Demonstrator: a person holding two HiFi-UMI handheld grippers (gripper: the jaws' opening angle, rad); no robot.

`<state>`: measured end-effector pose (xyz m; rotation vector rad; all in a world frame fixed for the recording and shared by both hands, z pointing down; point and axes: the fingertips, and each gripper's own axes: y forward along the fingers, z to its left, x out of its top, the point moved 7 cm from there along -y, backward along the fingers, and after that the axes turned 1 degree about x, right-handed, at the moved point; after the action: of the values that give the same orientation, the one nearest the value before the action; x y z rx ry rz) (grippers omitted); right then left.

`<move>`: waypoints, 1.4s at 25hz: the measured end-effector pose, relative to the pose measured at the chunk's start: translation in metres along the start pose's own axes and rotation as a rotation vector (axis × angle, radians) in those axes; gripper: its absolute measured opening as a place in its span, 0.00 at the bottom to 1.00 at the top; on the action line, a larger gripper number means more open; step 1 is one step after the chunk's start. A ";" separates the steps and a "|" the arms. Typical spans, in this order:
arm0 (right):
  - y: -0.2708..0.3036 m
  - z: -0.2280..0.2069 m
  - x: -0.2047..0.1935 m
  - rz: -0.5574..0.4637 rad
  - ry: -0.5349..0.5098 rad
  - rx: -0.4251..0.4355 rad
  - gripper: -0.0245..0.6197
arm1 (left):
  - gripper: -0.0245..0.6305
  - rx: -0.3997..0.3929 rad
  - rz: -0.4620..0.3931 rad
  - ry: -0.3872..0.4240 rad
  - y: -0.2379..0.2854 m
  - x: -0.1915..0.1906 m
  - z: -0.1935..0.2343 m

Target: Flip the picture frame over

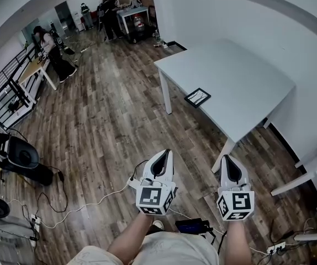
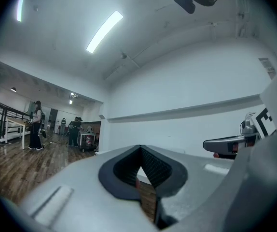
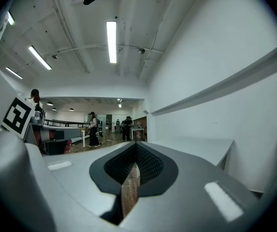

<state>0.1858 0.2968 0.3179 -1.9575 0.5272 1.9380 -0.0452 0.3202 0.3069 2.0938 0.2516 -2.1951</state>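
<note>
Left claw [image 1: 167, 153], right claw [image 1: 225, 159]: closed, empty. In head view only: picture frame [image 1: 197, 97] on white bench [image 1: 247, 76], 1 o'clock; wood floor [image 1: 109, 126].

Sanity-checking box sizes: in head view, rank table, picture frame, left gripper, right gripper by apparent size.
1. white table
2. left gripper and right gripper, about alike; both near the camera, so not ranked apart
3. picture frame, smallest

white table [image 1: 247, 81] by wall; wood floor [image 1: 109, 126]; white cable [image 1: 86, 206] on floor; people [image 1: 51, 46] far back
</note>
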 end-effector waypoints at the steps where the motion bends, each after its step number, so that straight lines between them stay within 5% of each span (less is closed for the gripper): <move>1: 0.000 -0.003 -0.001 -0.002 0.002 0.005 0.08 | 0.04 0.006 0.000 0.002 0.002 0.000 -0.002; 16: 0.038 -0.022 -0.014 0.040 0.004 0.004 0.08 | 0.04 -0.006 0.009 -0.016 0.041 -0.011 0.002; 35: 0.198 0.000 -0.019 0.117 -0.024 -0.078 0.08 | 0.04 -0.104 0.047 -0.102 0.173 -0.034 0.119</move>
<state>0.0905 0.1240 0.3412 -1.9878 0.5805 2.0802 -0.1288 0.1265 0.3372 1.9087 0.2975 -2.2035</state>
